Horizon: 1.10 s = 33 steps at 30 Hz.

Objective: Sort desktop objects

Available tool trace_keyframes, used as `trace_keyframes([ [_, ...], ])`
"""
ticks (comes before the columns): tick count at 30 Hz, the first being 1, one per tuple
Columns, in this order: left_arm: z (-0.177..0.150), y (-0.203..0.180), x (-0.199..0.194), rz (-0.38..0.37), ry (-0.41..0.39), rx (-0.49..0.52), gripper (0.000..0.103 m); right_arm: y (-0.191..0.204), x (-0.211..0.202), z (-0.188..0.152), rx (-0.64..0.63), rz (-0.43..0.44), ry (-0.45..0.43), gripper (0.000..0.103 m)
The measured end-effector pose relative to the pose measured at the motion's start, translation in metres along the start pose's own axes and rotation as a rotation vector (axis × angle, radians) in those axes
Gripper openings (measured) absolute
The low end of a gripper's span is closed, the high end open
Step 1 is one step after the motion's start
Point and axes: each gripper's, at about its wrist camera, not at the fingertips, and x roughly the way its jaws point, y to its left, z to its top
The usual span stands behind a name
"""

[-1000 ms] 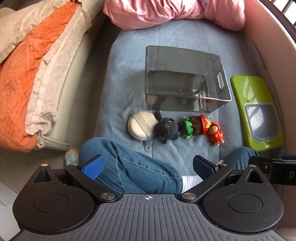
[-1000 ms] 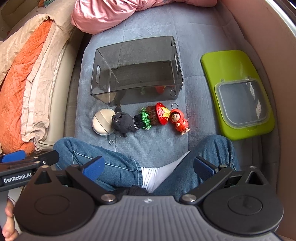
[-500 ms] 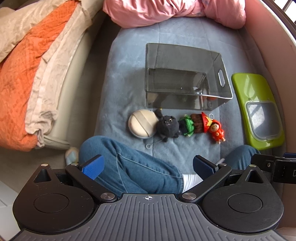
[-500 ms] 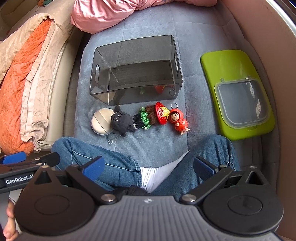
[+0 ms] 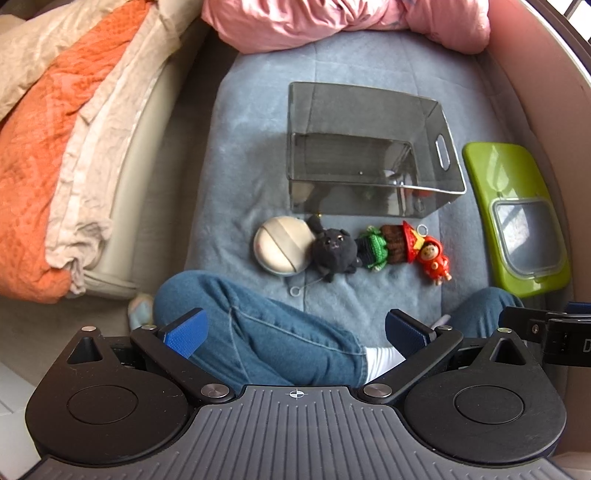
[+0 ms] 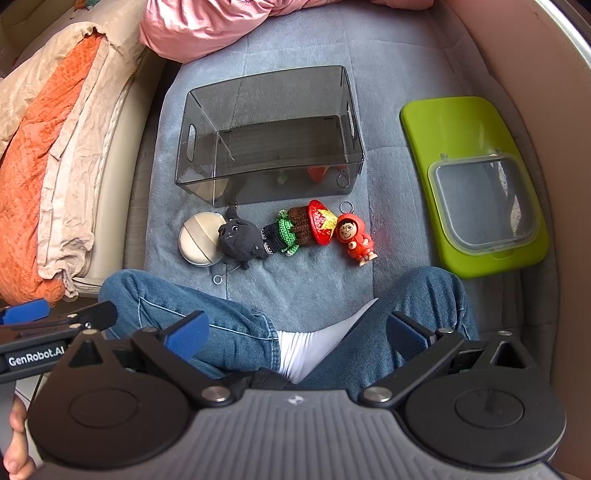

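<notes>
A smoky clear bin stands empty on the blue blanket. In front of it, in a row from left to right, lie a round beige puff, a black plush cat, a crocheted doll with a red hat and a small red-hooded figure. My left gripper and right gripper are both open and empty, held above the person's jeans-clad legs, well short of the toys.
A green lid with a clear flap lies right of the bin. A pink quilt lies beyond the bin. Orange and beige bedding is piled at the left. A curved pinkish wall bounds the right side.
Both views have shifted only slightly; the toys and bin have not moved, and both grippers stay open.
</notes>
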Motion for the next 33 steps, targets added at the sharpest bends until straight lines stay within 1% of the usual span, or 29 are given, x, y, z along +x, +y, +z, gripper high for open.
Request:
trace_keyframes([
  [2,0.002,-0.002,0.023,-0.047,-0.004,0.037,0.103,0.0,0.008,0.002,-0.019,0.024,-0.012,0.103],
  [4,0.004,-0.002,0.055,-0.13,-0.027,0.096,0.103,-0.001,0.024,0.005,-0.059,0.064,-0.04,0.103],
  [6,0.003,-0.003,0.094,-0.186,-0.072,0.158,0.103,-0.006,0.044,0.005,-0.089,0.105,-0.124,0.102],
  [7,0.001,-0.004,0.114,-0.193,-0.092,0.175,0.103,-0.008,0.056,0.003,-0.111,0.122,-0.19,0.102],
  [9,-0.001,-0.002,0.151,-0.175,-0.133,0.154,0.103,-0.013,0.081,-0.003,-0.184,0.139,-0.333,0.102],
  [10,-0.001,-0.002,0.172,-0.16,-0.136,0.137,0.103,-0.014,0.094,-0.005,-0.236,0.113,-0.378,0.102],
  [12,0.004,-0.006,0.205,-0.15,-0.072,0.134,0.103,-0.015,0.119,-0.01,-0.334,0.044,-0.448,0.102],
  [13,0.007,-0.008,0.219,-0.159,-0.047,0.119,0.103,-0.015,0.129,-0.011,-0.371,0.016,-0.461,0.101],
  [14,0.01,-0.01,0.232,-0.171,-0.024,0.099,0.103,-0.014,0.139,-0.012,-0.404,-0.01,-0.465,0.097],
  [16,0.014,-0.014,0.247,-0.193,-0.022,0.065,0.103,-0.014,0.151,-0.015,-0.438,-0.053,-0.473,0.094],
  [18,0.02,-0.02,0.26,-0.182,-0.025,0.072,0.103,-0.015,0.159,-0.018,-0.442,-0.099,-0.498,0.094],
  [20,0.024,-0.025,0.273,-0.158,0.003,0.087,0.103,-0.02,0.165,-0.02,-0.406,-0.127,-0.534,0.095],
  [22,0.026,-0.028,0.284,-0.146,0.03,0.101,0.103,-0.032,0.17,-0.02,-0.325,-0.122,-0.565,0.096],
  [23,0.025,-0.032,0.283,-0.135,0.01,0.13,0.103,-0.04,0.173,-0.018,-0.272,-0.114,-0.576,0.098],
  [25,0.026,-0.037,0.28,-0.111,-0.045,0.169,0.103,-0.061,0.182,-0.014,-0.141,-0.057,-0.581,0.098],
  [26,0.025,-0.035,0.279,-0.114,-0.06,0.157,0.103,-0.072,0.186,-0.011,-0.073,-0.025,-0.581,0.098],
  [27,0.024,-0.031,0.278,-0.123,-0.074,0.138,0.101,-0.083,0.192,-0.01,-0.004,0.027,-0.576,0.098],
  [28,0.023,-0.028,0.277,-0.132,-0.088,0.119,0.092,-0.095,0.199,-0.009,0.062,0.092,-0.561,0.098],
  [29,0.021,-0.023,0.273,-0.186,-0.097,0.096,0.064,-0.105,0.207,-0.009,0.119,0.157,-0.542,0.098],
  [31,0.016,-0.008,0.266,-0.324,-0.075,0.028,0.065,-0.125,0.226,-0.011,0.221,0.27,-0.5,0.095],
  [32,0.013,-0.002,0.264,-0.367,-0.069,0.006,0.064,-0.133,0.235,-0.013,0.264,0.291,-0.478,0.094],
  [33,0.01,0.003,0.262,-0.39,-0.065,-0.006,0.064,-0.139,0.245,-0.016,0.304,0.3,-0.457,0.093],
])
